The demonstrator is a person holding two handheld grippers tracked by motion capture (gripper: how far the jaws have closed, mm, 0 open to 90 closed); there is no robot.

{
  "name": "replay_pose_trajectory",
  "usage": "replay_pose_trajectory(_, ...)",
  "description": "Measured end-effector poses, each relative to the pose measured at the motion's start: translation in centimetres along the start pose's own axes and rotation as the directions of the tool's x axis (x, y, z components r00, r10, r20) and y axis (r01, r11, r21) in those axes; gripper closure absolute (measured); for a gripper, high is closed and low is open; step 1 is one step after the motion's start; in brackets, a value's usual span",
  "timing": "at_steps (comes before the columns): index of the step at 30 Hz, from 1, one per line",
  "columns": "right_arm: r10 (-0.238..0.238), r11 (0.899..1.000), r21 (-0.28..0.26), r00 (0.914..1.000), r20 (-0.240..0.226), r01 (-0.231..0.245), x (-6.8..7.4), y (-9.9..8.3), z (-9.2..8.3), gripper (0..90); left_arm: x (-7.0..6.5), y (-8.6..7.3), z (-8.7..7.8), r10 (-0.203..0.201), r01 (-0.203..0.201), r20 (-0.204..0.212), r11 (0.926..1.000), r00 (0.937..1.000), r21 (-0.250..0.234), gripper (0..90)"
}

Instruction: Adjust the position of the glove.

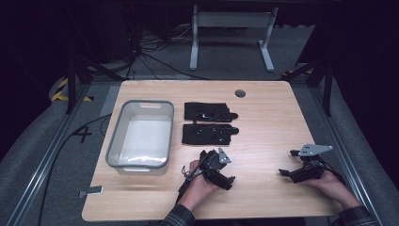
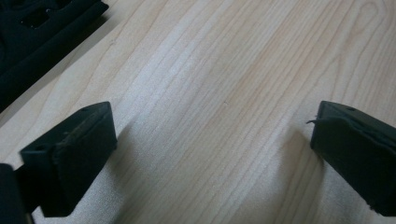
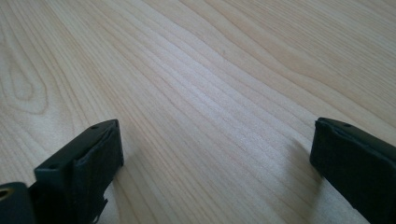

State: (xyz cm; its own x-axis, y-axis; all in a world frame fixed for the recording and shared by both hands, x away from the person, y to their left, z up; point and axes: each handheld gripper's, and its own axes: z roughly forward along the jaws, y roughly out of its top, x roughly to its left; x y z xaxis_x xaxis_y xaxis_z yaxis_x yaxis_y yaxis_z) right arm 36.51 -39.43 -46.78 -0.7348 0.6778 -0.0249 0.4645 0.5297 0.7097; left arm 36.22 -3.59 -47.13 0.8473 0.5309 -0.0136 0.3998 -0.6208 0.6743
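Two flat black gloves (image 1: 210,123), side-by-side

The surface (image 1: 263,122) is pale, matt wood with fine grain. Beside the smooth grey plastic bin (image 1: 139,134), two gloves (image 1: 209,123) look black, matt cloth.

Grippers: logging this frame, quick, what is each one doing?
Left gripper: open, holding nothing.
Right gripper: open, holding nothing.
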Motion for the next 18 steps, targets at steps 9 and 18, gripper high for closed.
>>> replay_pose_trajectory(9, -0.003, 1.000, 0.000, 1.0000, -0.003, 0.003, 0.0, 0.0, 0.0, 2.7, 0.3, 1.4, -2.2, -0.004, 0.002, -0.062, 0.9997, 0.9981, -0.024, 38.6)
replay_pose_trajectory(18, -0.003, 1.000, 0.000, 1.0000, -0.003, 0.003, 0.0, 0.0, 0.0, 2.7, 3.3, 2.7, -3.3, -0.110, 0.108, -0.055, 0.9933, 0.9924, -0.041, 75.5)
